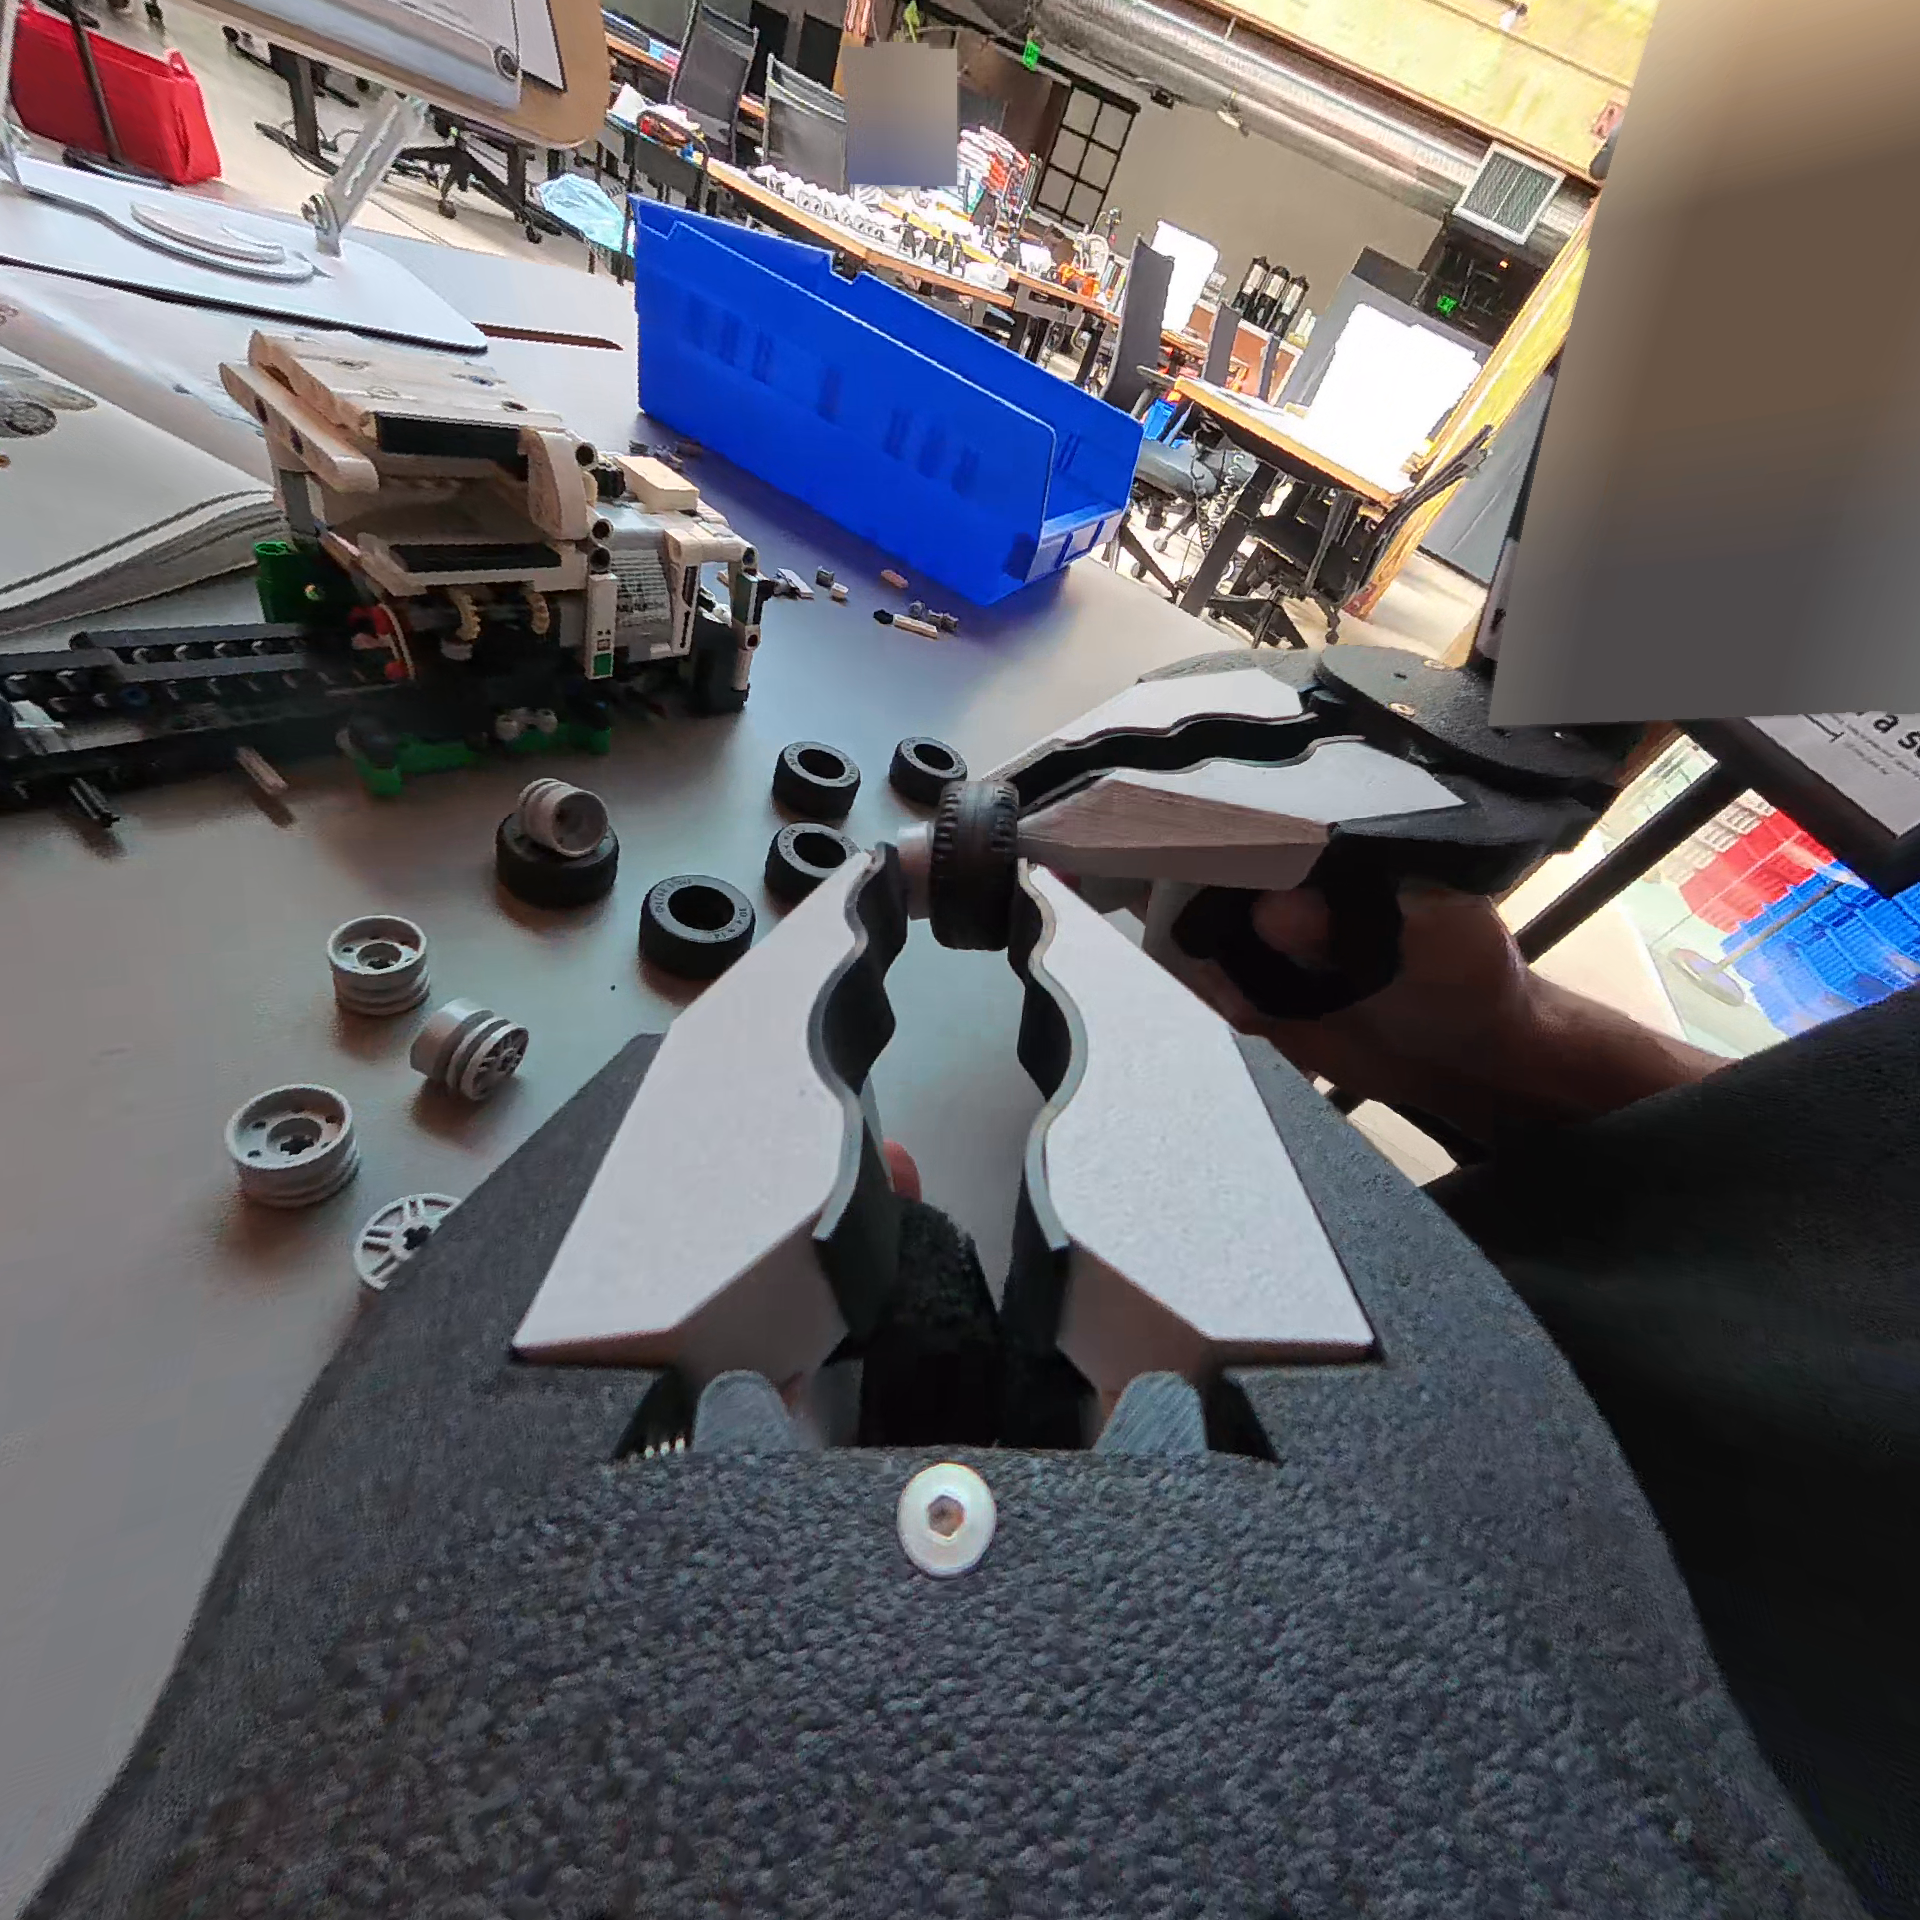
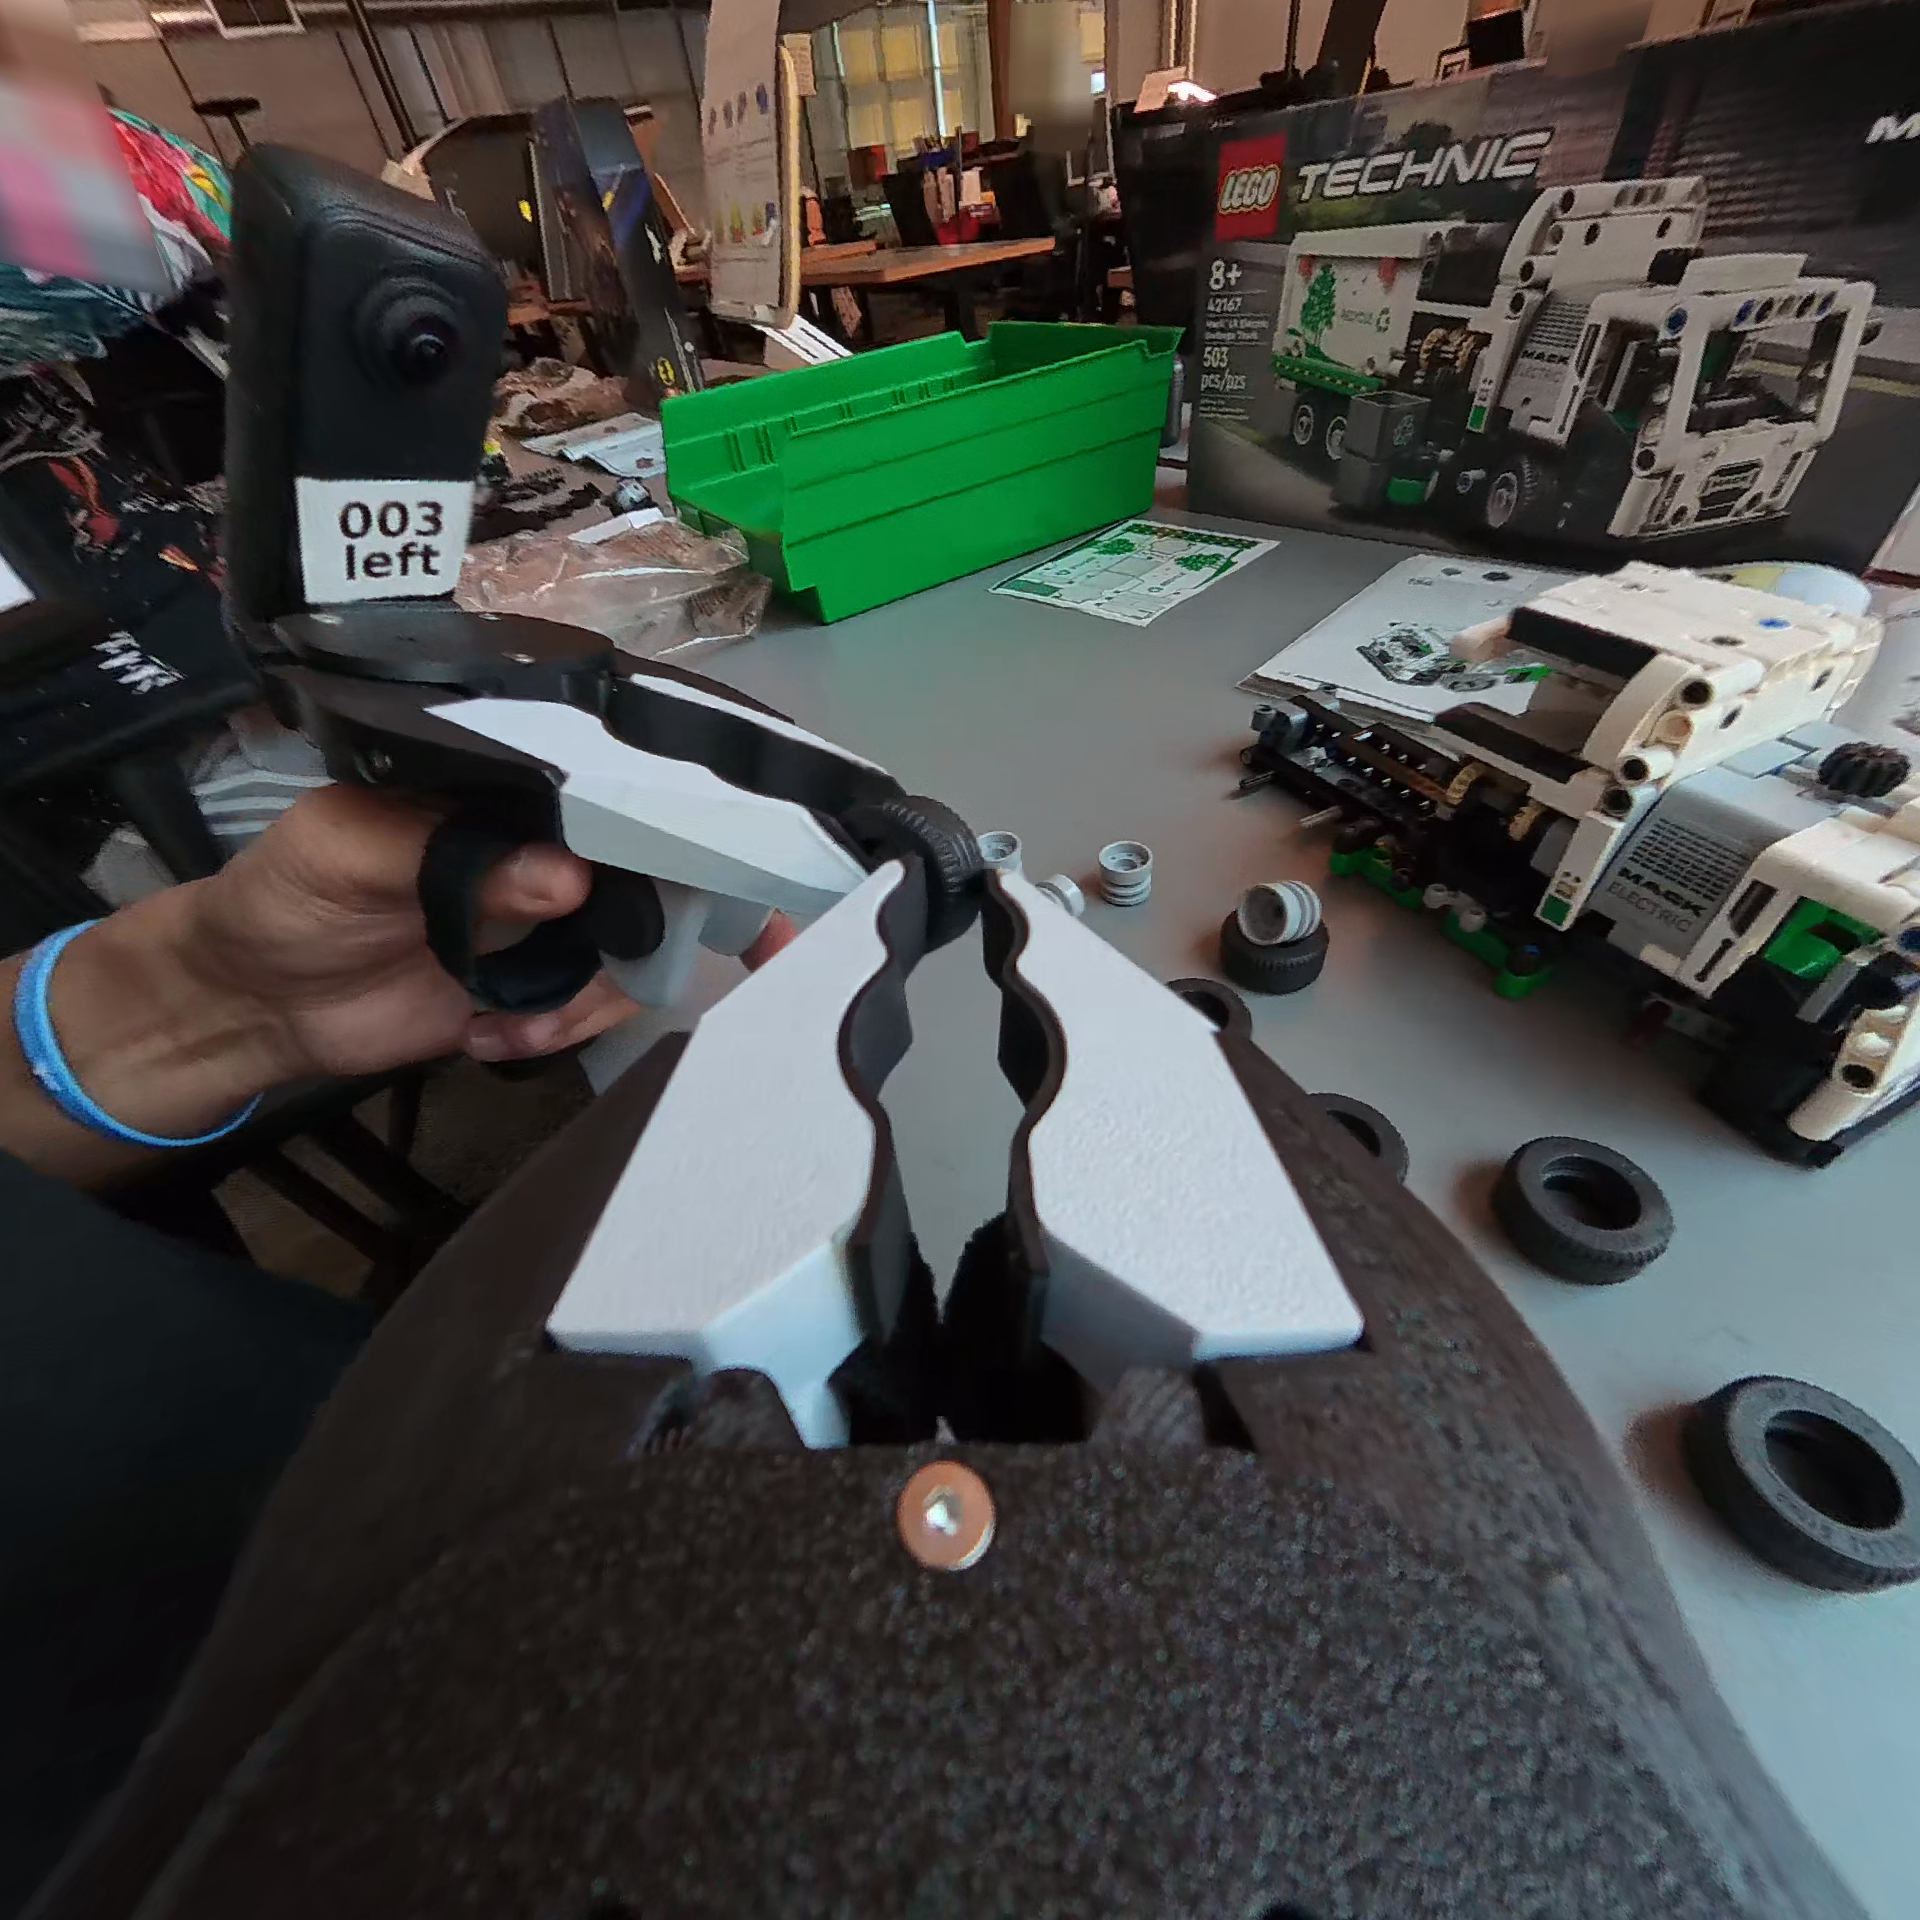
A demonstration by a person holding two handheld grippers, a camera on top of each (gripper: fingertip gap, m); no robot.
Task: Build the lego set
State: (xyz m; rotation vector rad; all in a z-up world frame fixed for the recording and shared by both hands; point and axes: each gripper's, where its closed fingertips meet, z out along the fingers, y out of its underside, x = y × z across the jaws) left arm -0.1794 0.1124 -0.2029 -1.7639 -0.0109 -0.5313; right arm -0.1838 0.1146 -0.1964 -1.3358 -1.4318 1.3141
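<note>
My left gripper [image 1: 956, 873] is shut on a black tyre [image 1: 974, 862] with a grey hub [image 1: 912, 850] poking out of its left side, held above the grey table [image 1: 156, 1351]. My right gripper [image 1: 1023, 821] comes in from the right and pinches the same tyre's rim. In the right wrist view, my right gripper [image 2: 951, 883] closes on the tyre [image 2: 940, 847] while the left gripper [image 2: 883, 831] holds it from the left. The part-built white truck [image 1: 468, 561] [image 2: 1662, 831] stands behind. Loose tyres [image 1: 696, 925] [image 2: 1581, 1205] and grey hubs [image 1: 377, 961] [image 2: 1125, 871] lie on the table.
A tyre with a hub resting on it [image 1: 556, 852] [image 2: 1276, 935] lies near the truck. A blue bin [image 1: 883, 416] stands at the back, with small parts [image 1: 914, 618] before it. A green bin [image 2: 914, 468], the set's box [image 2: 1558, 312], a sticker sheet [image 2: 1132, 566] and an open booklet [image 2: 1351, 655] lie beyond. The grippers are tip to tip, or close to it. Both grippers' tips are roughly 15 cm from the part-built white truck [image 1: 468, 561]. Look for it in the right wrist view [image 2: 1496, 737] too.
</note>
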